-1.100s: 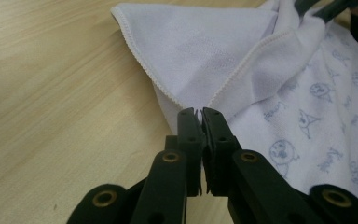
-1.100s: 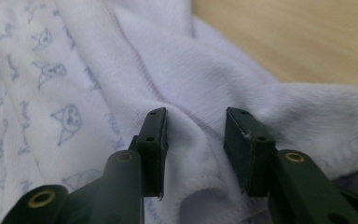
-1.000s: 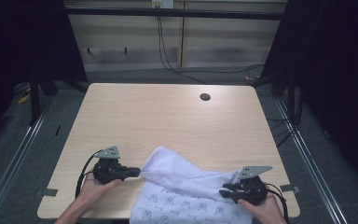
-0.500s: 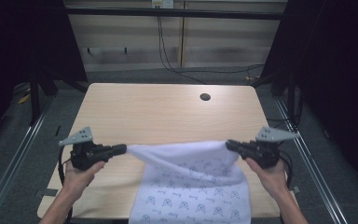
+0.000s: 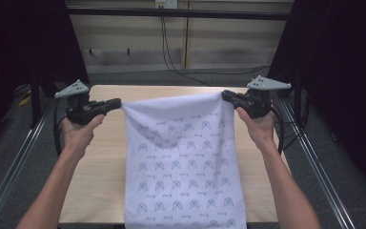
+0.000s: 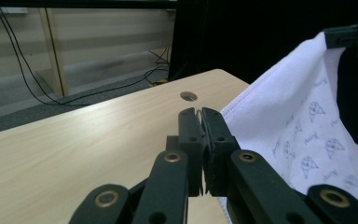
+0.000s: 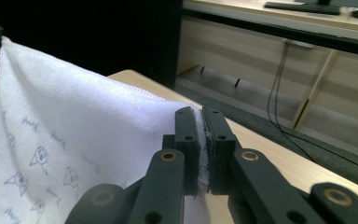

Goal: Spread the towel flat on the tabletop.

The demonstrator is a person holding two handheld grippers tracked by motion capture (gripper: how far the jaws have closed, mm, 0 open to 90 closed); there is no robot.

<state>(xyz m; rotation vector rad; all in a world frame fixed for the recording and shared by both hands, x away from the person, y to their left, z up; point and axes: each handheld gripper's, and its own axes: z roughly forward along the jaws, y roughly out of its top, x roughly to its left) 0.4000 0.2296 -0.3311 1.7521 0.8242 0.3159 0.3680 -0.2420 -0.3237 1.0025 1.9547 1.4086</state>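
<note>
A white cloth [image 5: 183,162] printed with small grey figures hangs above the table [image 5: 100,167], stretched by its top edge between two hand-held grippers. The left gripper [image 5: 116,102] is clamped on the upper left corner, the right gripper [image 5: 225,94] on the upper right corner; in each gripper view the jaws press together on the hem. The lower edge drops past the near table edge. Bare tabletop lies to either side and behind, with one round hole [image 6: 188,96]. The printed marks are too small to read.
</note>
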